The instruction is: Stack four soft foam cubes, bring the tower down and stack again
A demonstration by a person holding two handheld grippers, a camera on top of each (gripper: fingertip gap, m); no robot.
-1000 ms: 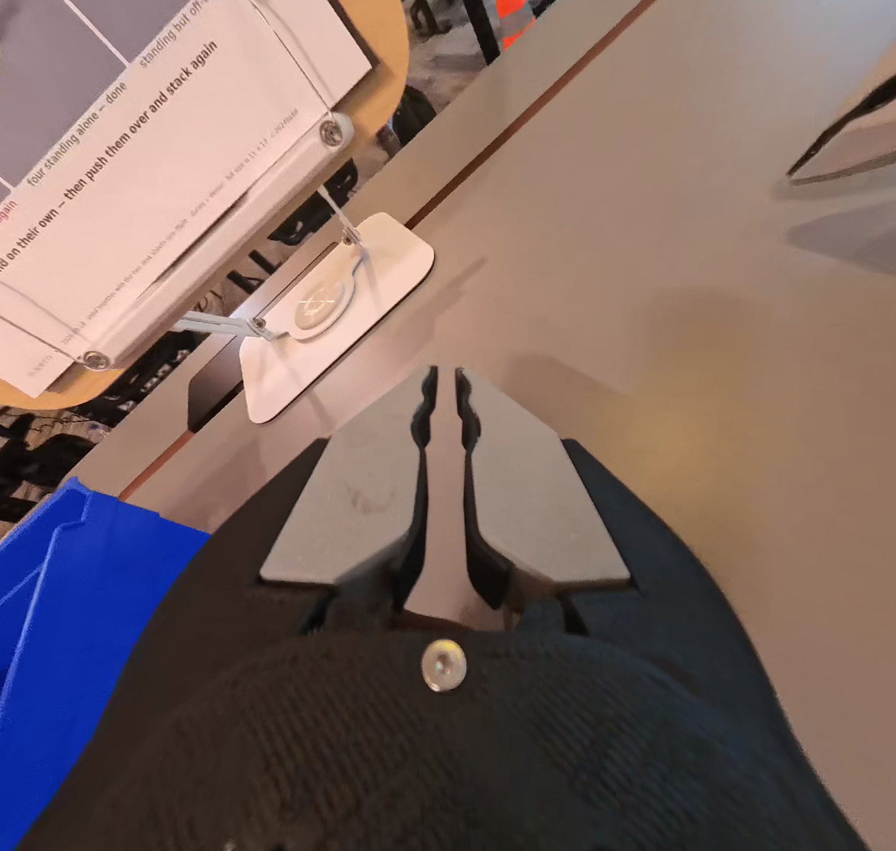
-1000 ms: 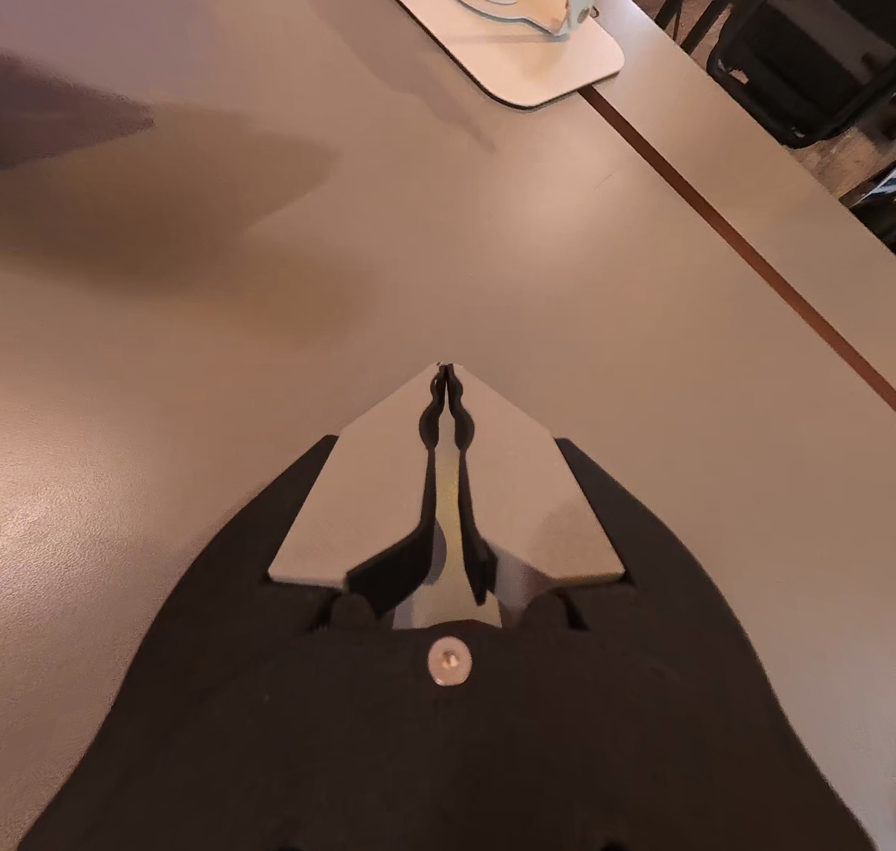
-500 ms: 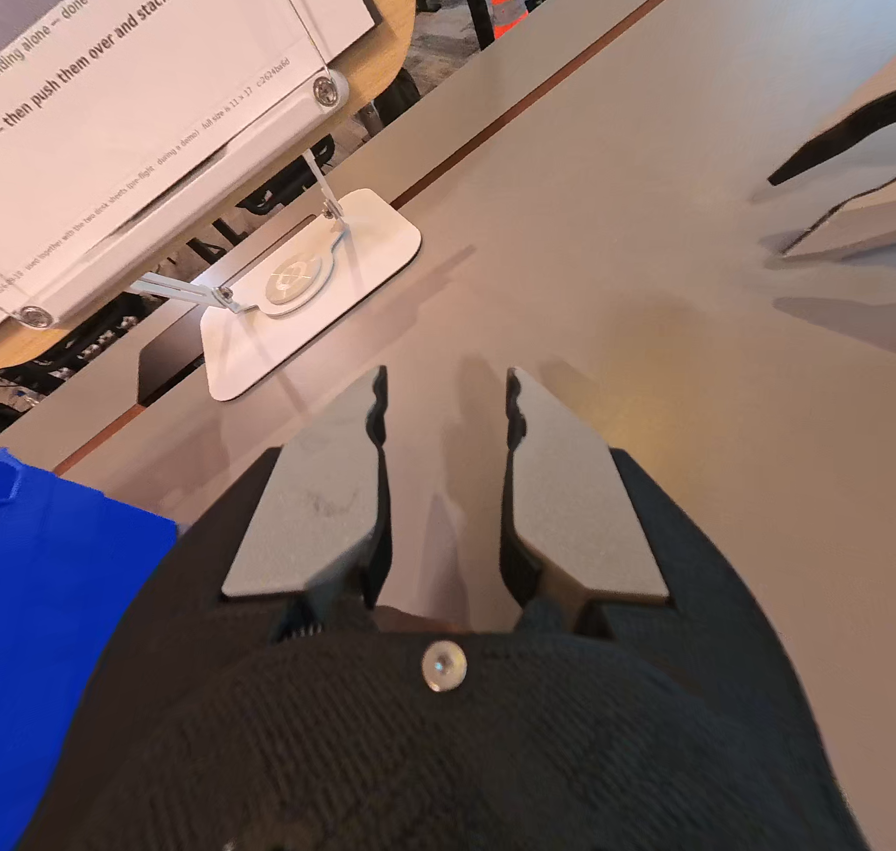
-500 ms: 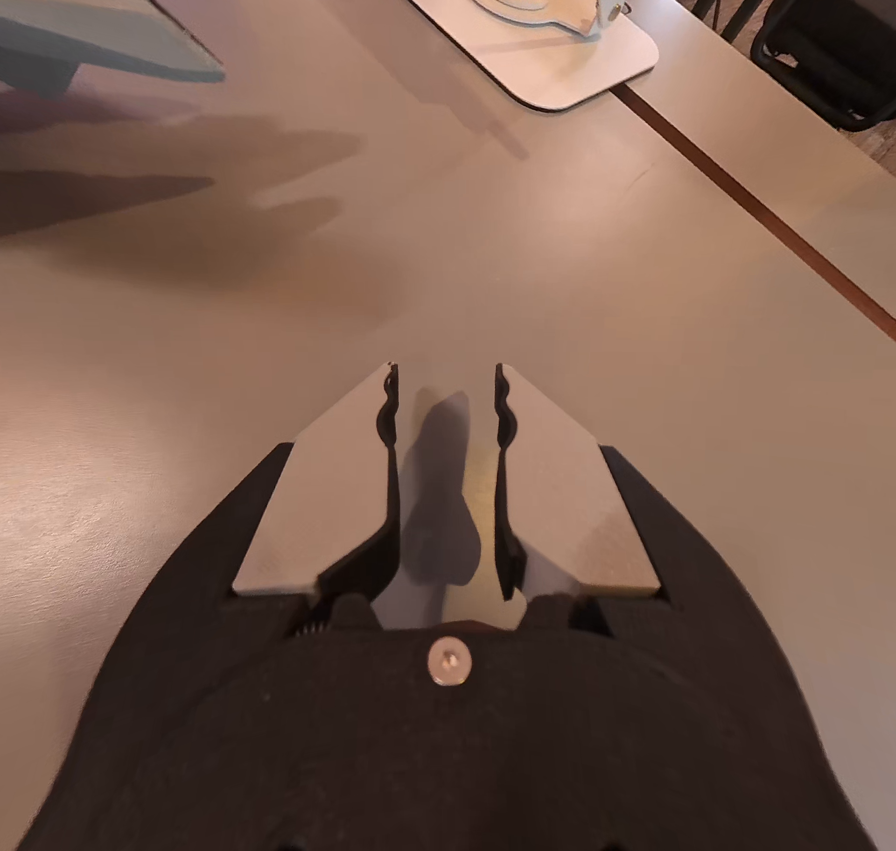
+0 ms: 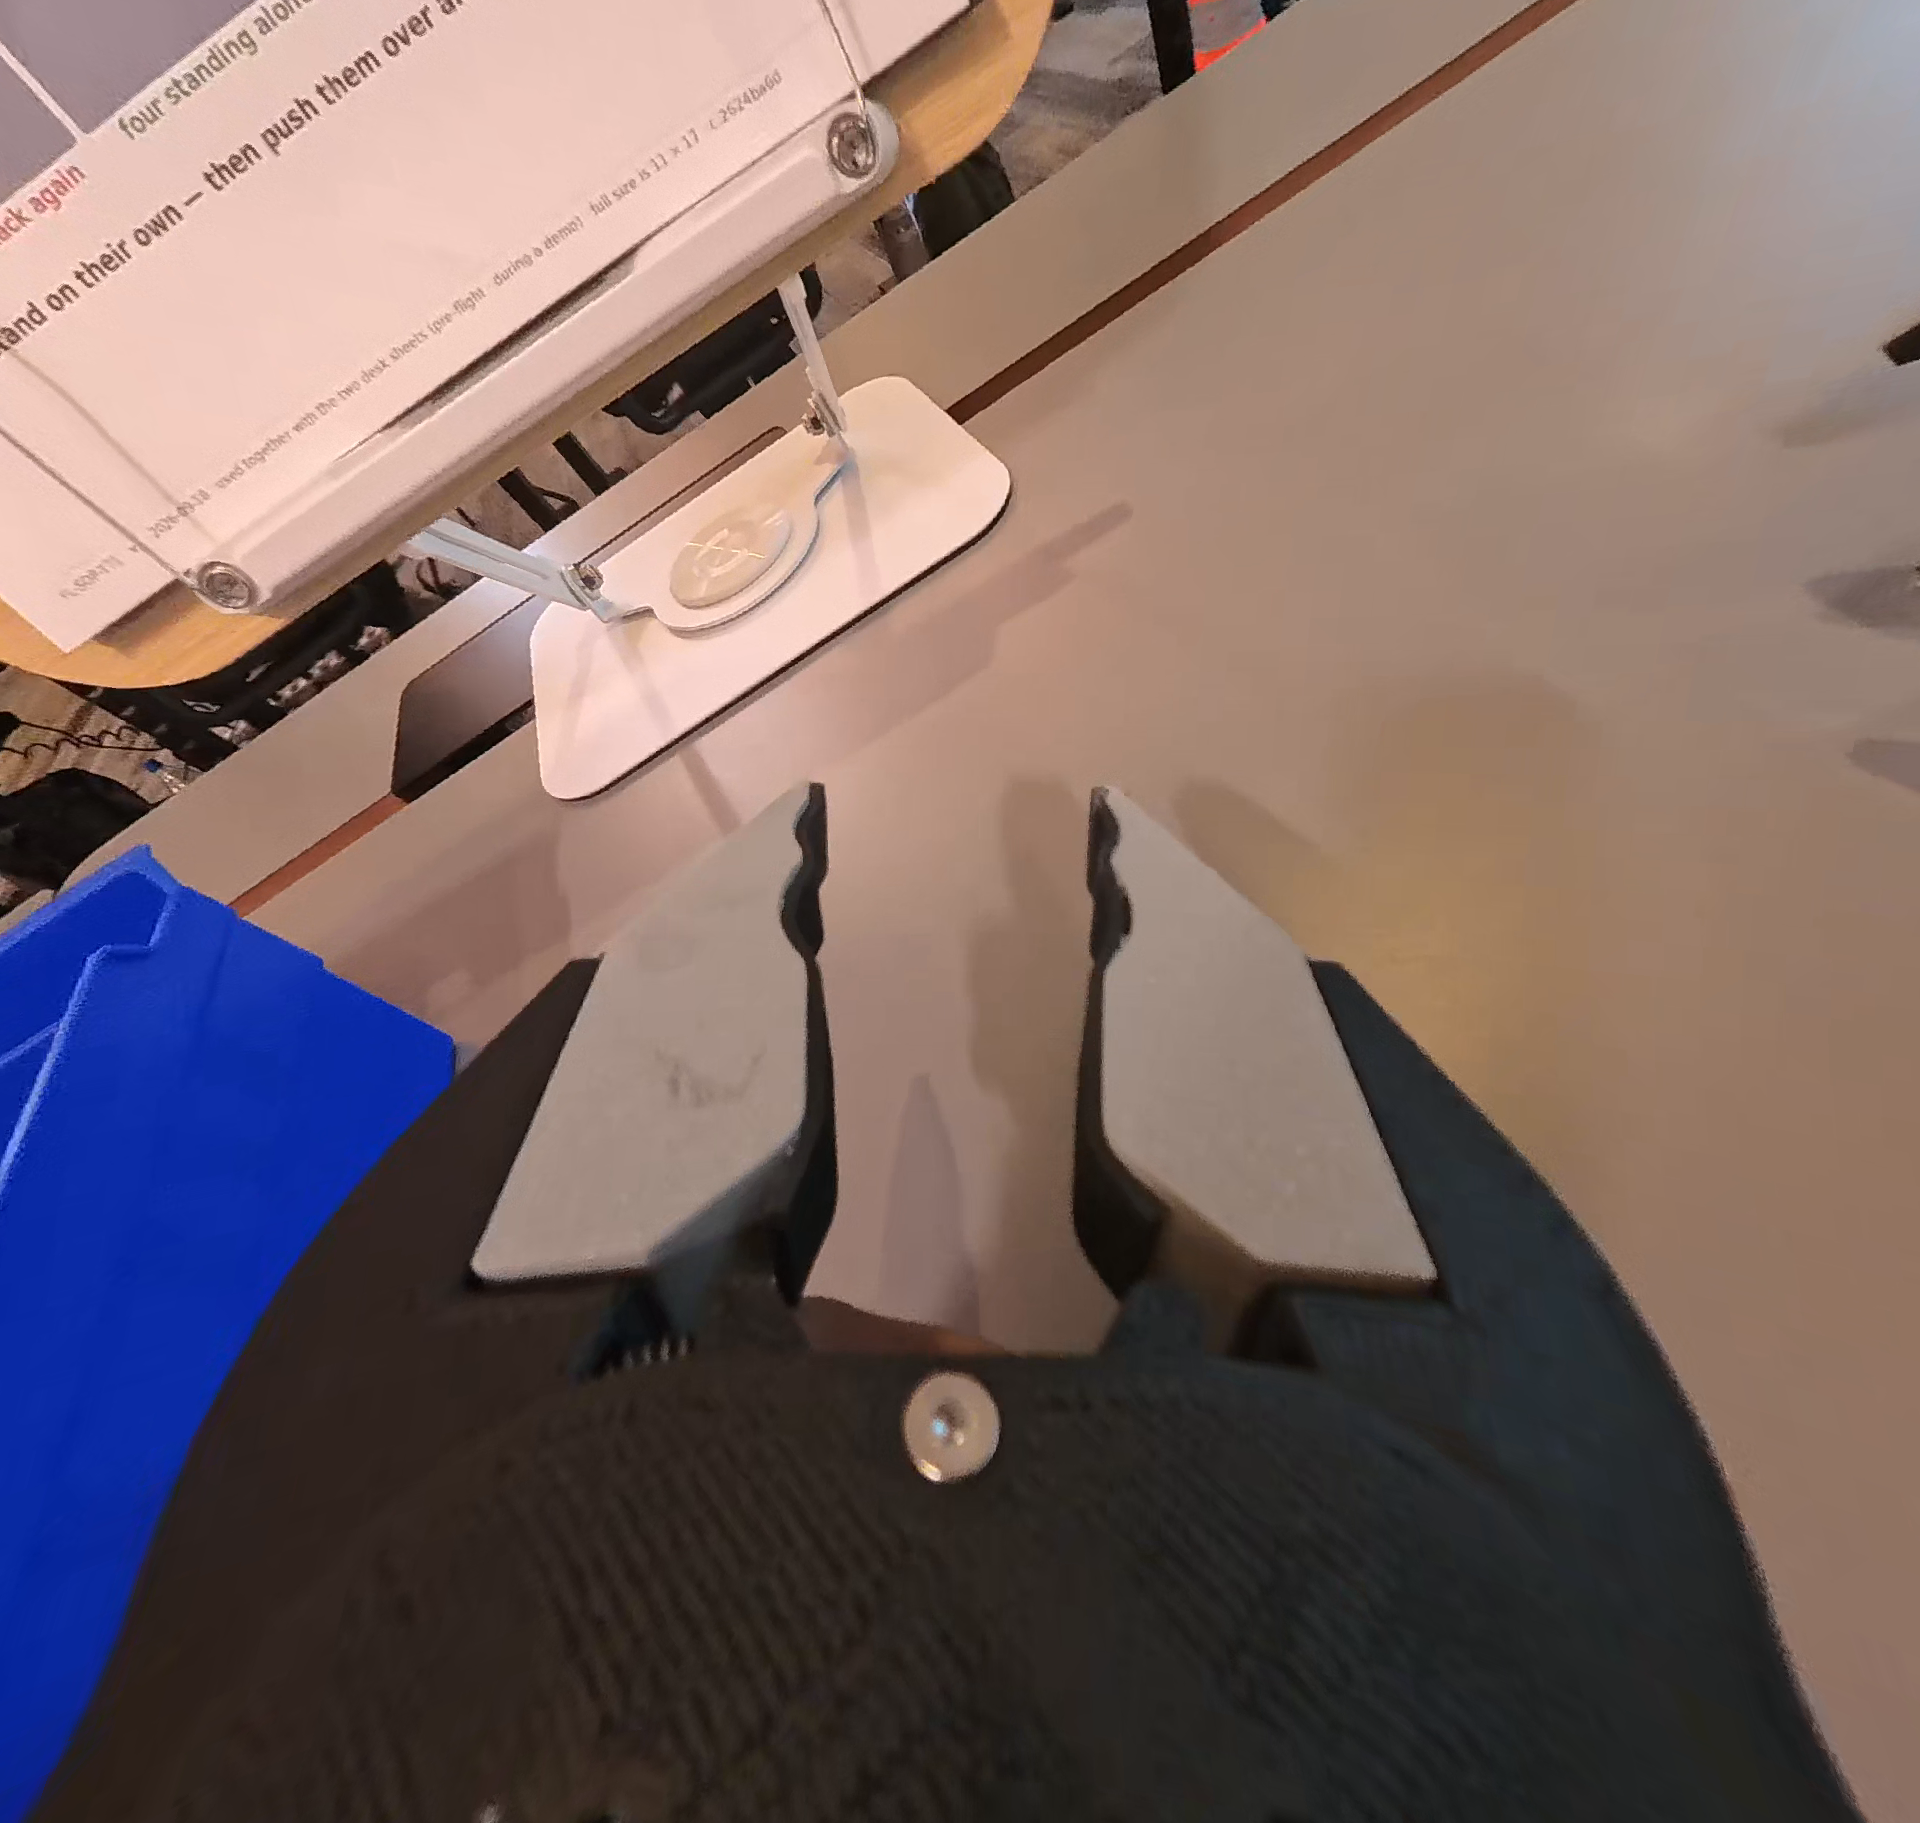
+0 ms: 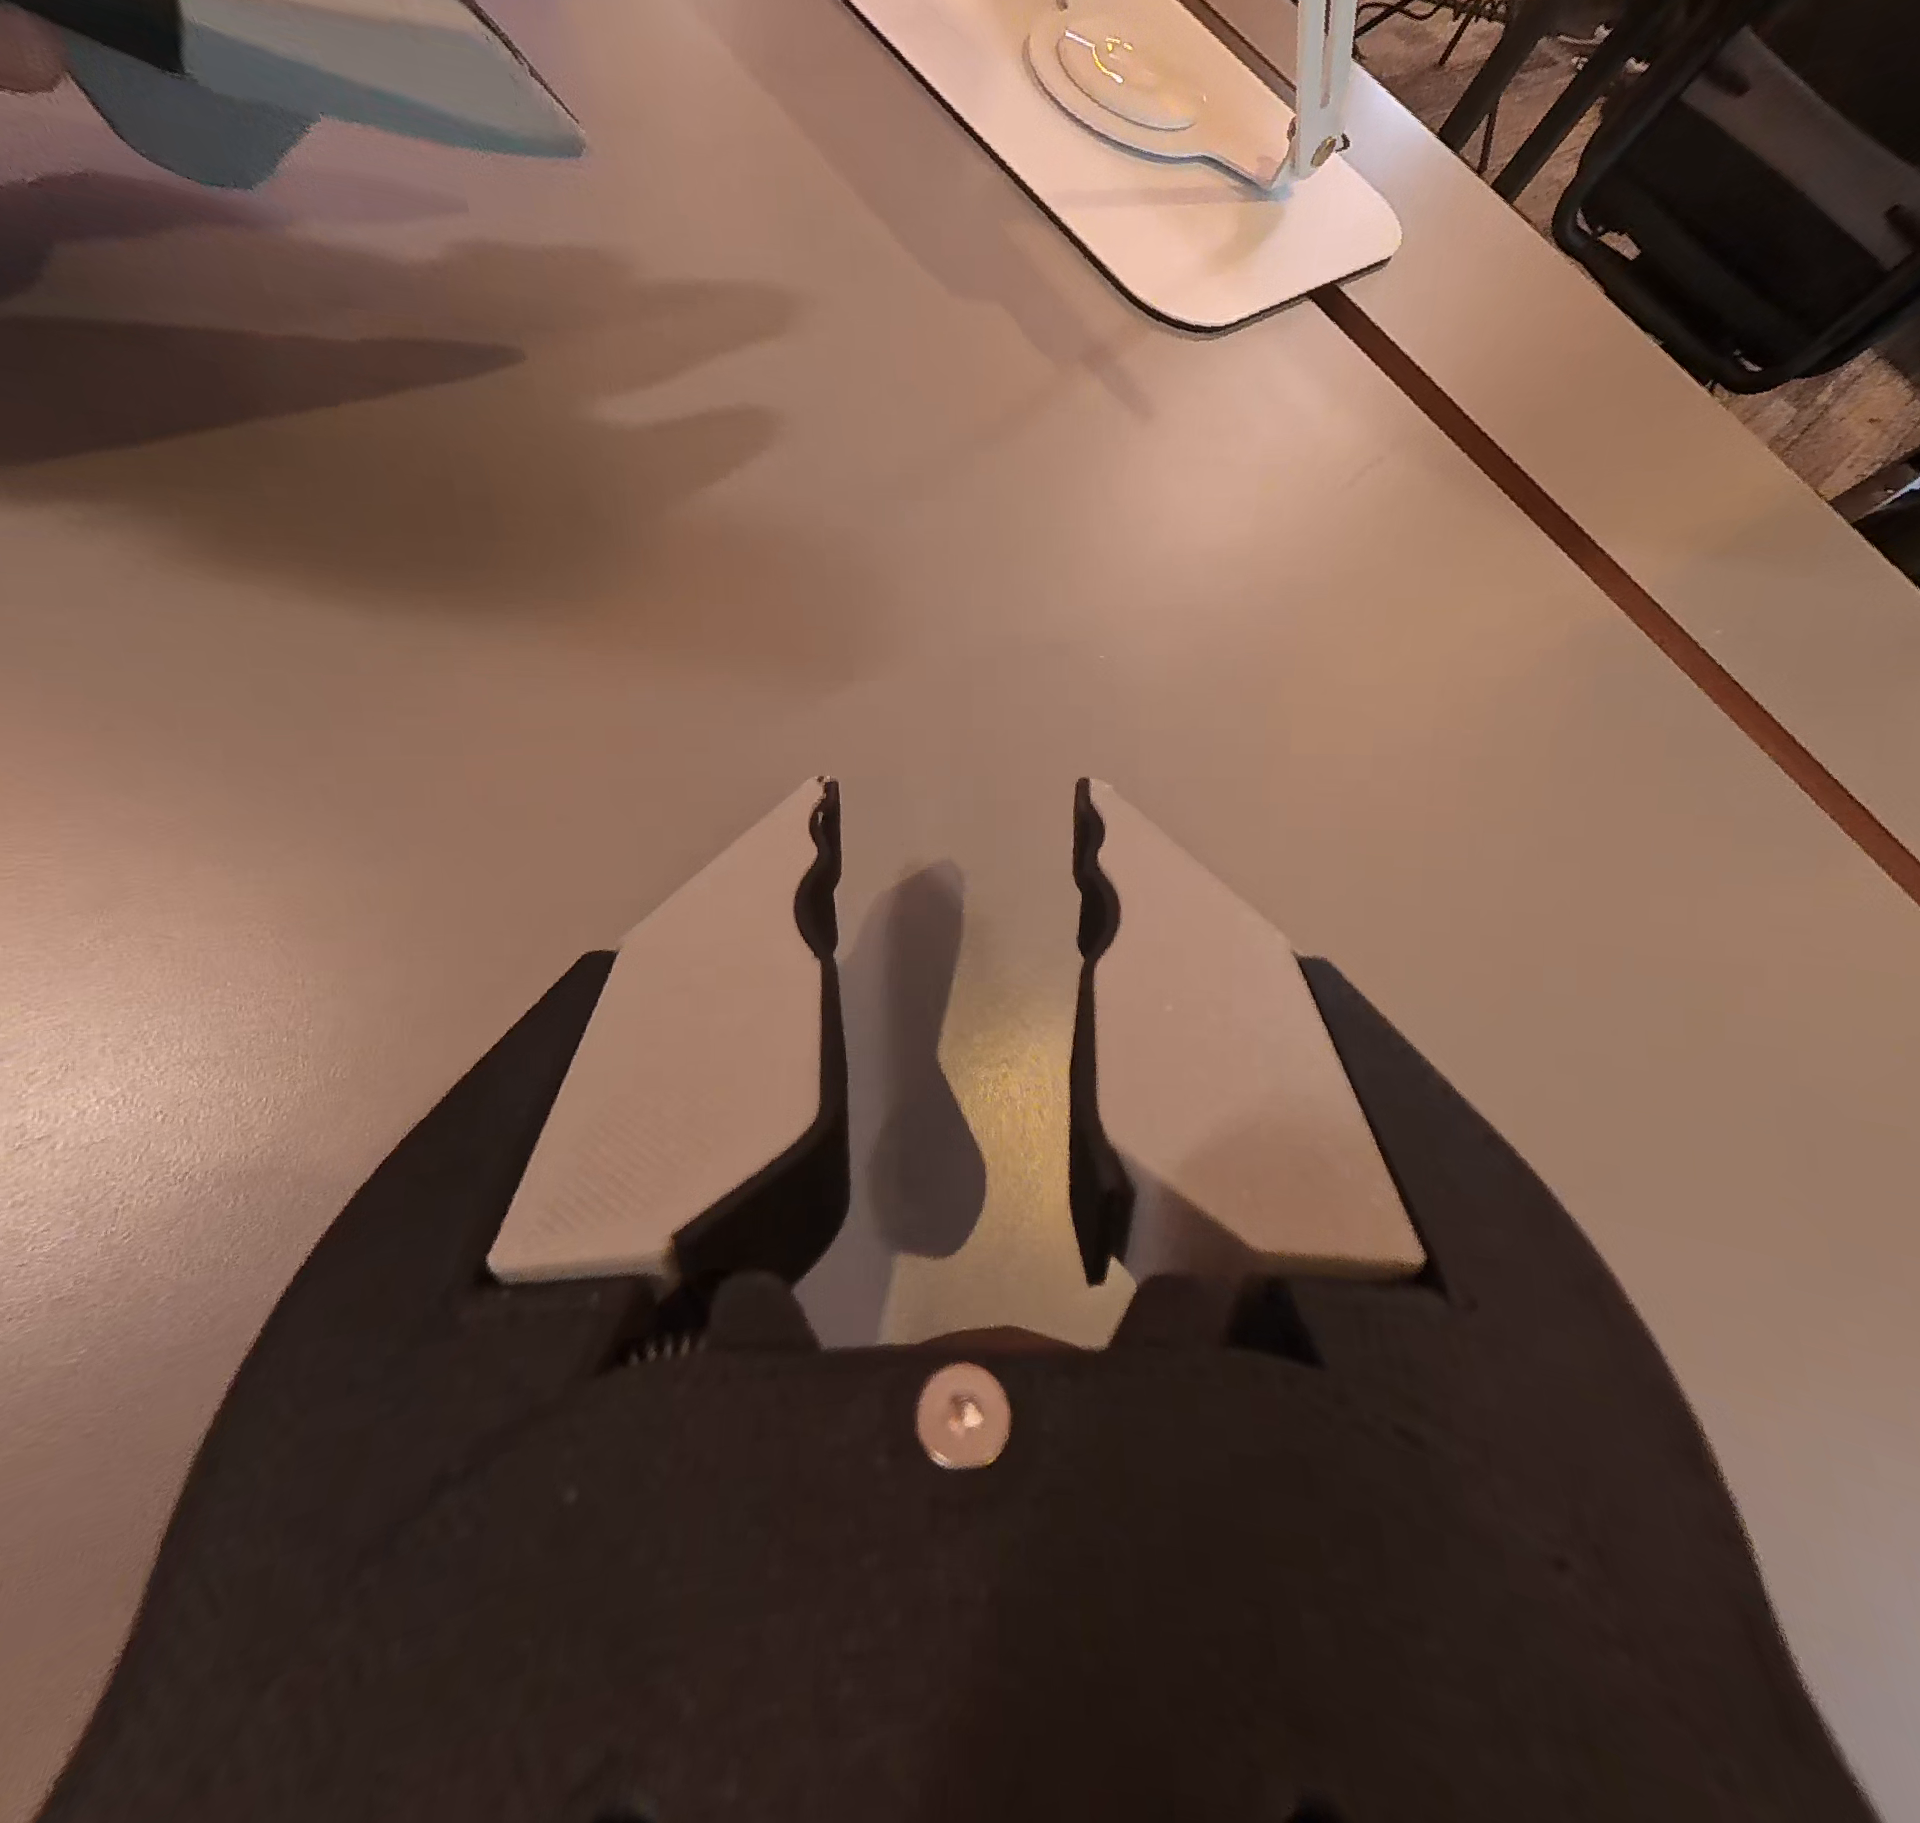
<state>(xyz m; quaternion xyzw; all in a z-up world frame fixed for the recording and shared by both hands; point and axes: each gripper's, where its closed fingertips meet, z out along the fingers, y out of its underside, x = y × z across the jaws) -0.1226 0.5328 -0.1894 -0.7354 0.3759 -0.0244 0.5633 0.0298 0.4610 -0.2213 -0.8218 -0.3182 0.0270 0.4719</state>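
No foam cube shows in either view. My left gripper [image 5: 954, 809] is open and empty, low over the grey table [image 5: 1455, 547]. My right gripper [image 6: 954, 799] is open and empty too, over bare table [image 6: 520, 838]. The left gripper's grey fingers also show in the right wrist view [image 6: 343, 69] at the upper left, blurred.
A white stand base [image 5: 769, 578] carries a tilted board with a printed sheet [image 5: 436, 184] at the table's far edge; the base also shows in the right wrist view [image 6: 1122, 100]. A blue bin [image 5: 156, 1202] stands at my left. A brown seam [image 6: 1621, 568] crosses the table. Chairs stand beyond.
Both grippers have opened from nearly shut to wide apart. The right gripper has moved towards the stand, and the left gripper's fingers have come into its view.
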